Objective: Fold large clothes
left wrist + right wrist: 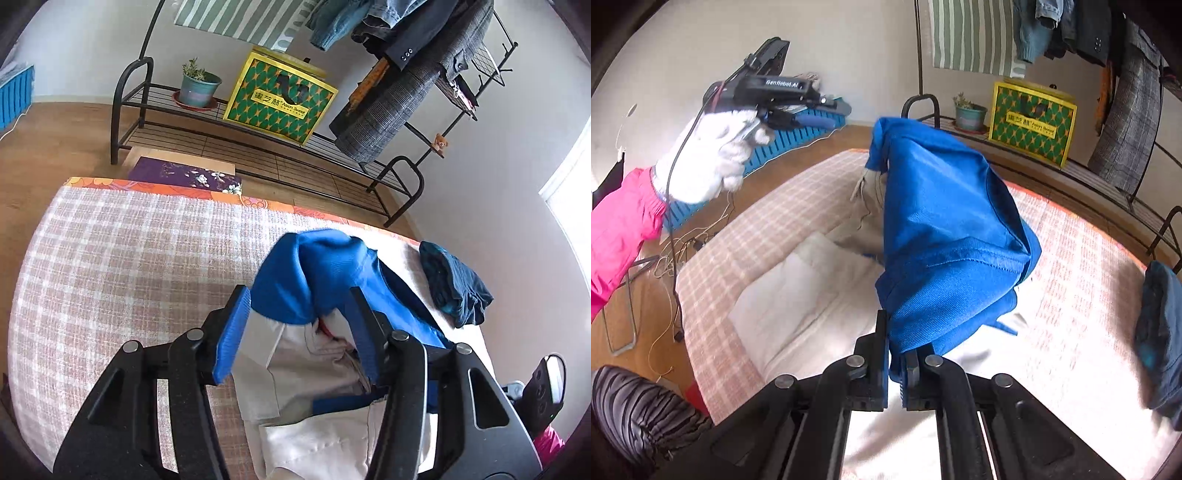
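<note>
Home bedroom: bed [110, 258], clothes rack [461, 55].

**Left gripper open over blue and white garment**

The left gripper [299, 332] stands with its blue-padded fingers [231, 336] apart, pressing on nothing. Between and beyond them lies a blue and white garment [317, 273], bunched up on a bed [122, 258] covered in a pink checked cloth. A folded dark blue garment [456, 282] sits near the bed's right edge. Behind, a black metal rack [258, 147] carries a potted plant [197, 83] and a green-and-yellow box [282, 98].
</note>
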`<state>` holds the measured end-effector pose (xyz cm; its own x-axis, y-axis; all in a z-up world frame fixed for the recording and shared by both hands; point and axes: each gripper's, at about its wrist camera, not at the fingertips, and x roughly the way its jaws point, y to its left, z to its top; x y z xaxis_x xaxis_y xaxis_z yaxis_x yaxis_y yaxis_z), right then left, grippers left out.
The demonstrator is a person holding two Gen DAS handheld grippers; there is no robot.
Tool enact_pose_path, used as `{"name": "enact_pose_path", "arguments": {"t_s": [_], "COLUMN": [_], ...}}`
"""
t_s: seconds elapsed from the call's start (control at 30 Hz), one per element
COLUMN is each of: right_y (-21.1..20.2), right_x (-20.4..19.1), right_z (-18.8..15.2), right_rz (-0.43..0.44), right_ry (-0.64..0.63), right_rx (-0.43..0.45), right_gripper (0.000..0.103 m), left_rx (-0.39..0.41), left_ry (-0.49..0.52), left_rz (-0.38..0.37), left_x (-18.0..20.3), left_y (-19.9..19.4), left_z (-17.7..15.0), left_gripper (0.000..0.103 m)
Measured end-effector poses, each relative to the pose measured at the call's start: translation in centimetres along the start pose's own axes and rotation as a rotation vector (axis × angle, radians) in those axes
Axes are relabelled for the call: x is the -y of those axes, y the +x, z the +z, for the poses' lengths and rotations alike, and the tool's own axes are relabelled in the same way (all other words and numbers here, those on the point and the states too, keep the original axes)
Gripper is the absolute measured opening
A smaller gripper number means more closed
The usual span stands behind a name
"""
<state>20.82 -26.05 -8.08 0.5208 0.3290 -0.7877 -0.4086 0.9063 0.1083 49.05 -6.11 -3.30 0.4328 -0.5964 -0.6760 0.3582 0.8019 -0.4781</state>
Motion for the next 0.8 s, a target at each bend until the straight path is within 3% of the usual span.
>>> {"name": "enact_pose_path", "arguments": {"t_s": [0.13, 0.23, 0.3, 0.37, 0.47, 0.5, 0.6, 0.63, 0.8], "right_y": [0.3, 0.9, 1.0, 1.0, 0.7, 0.5, -0.3, -0.6, -1.8], "right_x": [1.1, 2.4, 2.8, 2.8, 2.5, 2.3, 2.3, 2.3, 1.5], "right_z": [-3.8, -5.7, -6.1, -5.9, -5.9, -5.9, -5.9, -5.8, -6.2], "right_rz": [0.005, -0.004, 0.003, 0.003, -0.019, -0.031, -0.049, -0.059, -0.154], "right_ry": [0.038, 0.07, 0.081, 0.078, 0.051, 0.042, 0.05, 0.052, 0.003], "right_rx": [-0.057, -0.092, -0.092, -0.084, -0.083, -0.081, -0.065, -0.059, -0.068], "right_gripper": [0.001, 0.001, 0.001, 0.001, 0.001, 0.001, 0.001, 0.001, 0.001], "left_rx": [-0.028, -0.11, -0.183, -0.228, -0.22, -0.217, -0.218, -0.221, -0.281], "left_ry": [-0.019, 0.006, 0.033, 0.087, 0.164, 0.174, 0.164, 0.142, 0.134], "left_rz": [-0.029, -0.063, -0.097, -0.081, -0.065, -0.069, -0.07, -0.082, -0.109], "left_x": [-0.4, 0.5, 1.5, 2.9, 4.3, 4.5, 4.4, 4.2, 4.7], "left_y": [1.4, 3.4, 4.9, 6.0, 5.7, 5.4, 4.1, 3.7, 2.6], "left_z": [0.5, 0.2, -0.6, -1.8, -3.8, -4.4, -6.3, -7.0, -12.8], "left_gripper": [0.059, 0.06, 0.06, 0.06, 0.06, 0.057, 0.032, 0.029, 0.028]}}
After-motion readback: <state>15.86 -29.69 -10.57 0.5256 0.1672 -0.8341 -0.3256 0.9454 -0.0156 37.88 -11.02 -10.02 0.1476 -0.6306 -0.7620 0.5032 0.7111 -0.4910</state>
